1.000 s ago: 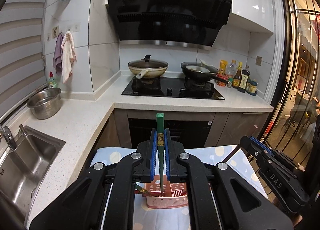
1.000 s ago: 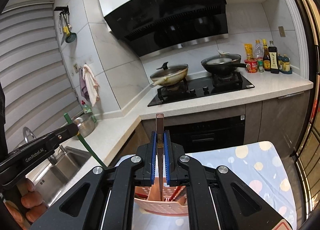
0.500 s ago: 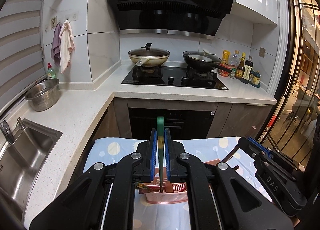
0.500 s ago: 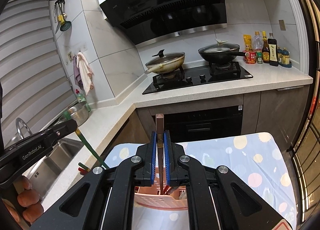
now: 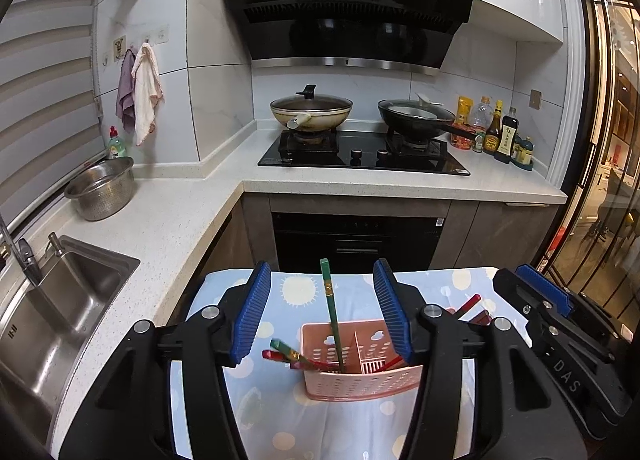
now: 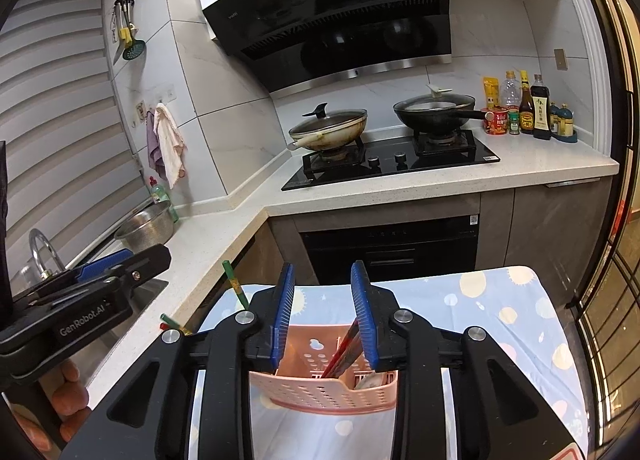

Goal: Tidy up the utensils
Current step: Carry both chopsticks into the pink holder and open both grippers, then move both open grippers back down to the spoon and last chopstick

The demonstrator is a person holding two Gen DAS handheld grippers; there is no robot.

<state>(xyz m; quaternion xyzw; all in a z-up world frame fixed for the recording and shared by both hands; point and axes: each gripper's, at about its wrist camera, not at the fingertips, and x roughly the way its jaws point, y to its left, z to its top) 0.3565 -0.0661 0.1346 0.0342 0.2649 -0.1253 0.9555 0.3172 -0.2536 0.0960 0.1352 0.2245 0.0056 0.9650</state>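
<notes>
A pink perforated utensil holder (image 5: 360, 380) stands on a blue dotted cloth (image 5: 280, 412); it also shows in the right wrist view (image 6: 320, 388). A green chopstick (image 5: 331, 312) stands free in its left compartment, between the spread jaws of my left gripper (image 5: 322, 308), which is open. More green and red chopsticks (image 5: 288, 356) lean out to the left. My right gripper (image 6: 322, 308) is open above the holder; dark red and brown chopsticks (image 6: 344, 348) lean in the right compartment just beside its right finger.
The cloth covers a small table in front of an L-shaped white counter (image 5: 168, 220). A steel sink (image 5: 52, 320) and a steel colander (image 5: 100, 188) are at left. A hob with two pans (image 5: 360, 148) and sauce bottles (image 5: 500, 132) stand at the back.
Both grippers have opened. The left one let go of the green chopstick and the right one let go of the brown chopstick; both sticks now stand in the holder.
</notes>
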